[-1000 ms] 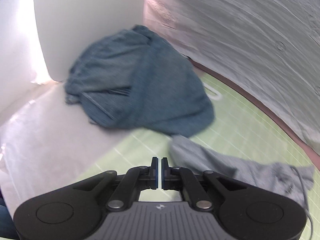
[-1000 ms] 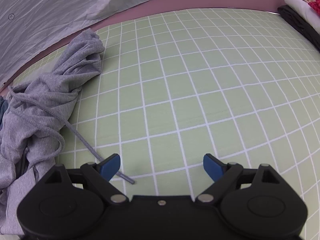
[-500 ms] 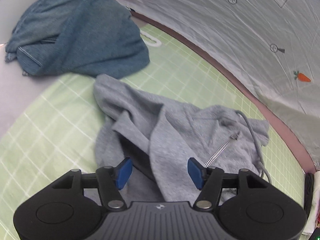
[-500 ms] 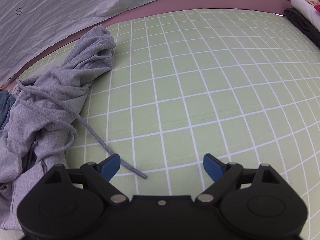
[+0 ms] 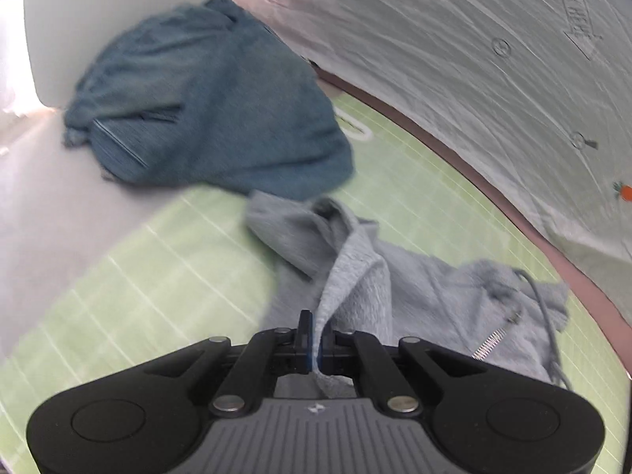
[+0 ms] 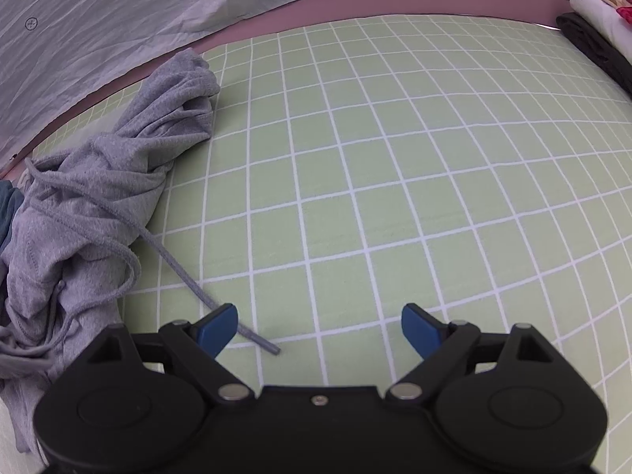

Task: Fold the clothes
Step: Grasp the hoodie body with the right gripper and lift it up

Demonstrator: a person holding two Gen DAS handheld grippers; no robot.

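1. Left hand-held gripper (image 5: 315,339): jaws spread half a second ago, now clenched on a fold of the grey hoodie (image 5: 399,288), lifting it into a ridge.
2. Grey hoodie: crumpled on the green grid mat (image 6: 395,197), just beside the blue garment (image 5: 213,91); drawstring (image 6: 189,272) trailing.
3. Right hand-held gripper (image 6: 319,330): released, unchanged, hovering over mat.
4. Status: grasp secured; spreading likely next, folding not begun.

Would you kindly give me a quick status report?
Left gripper shut on grey hoodie. Right gripper open, empty, over green grid mat. Drawstring trails beside its left finger.
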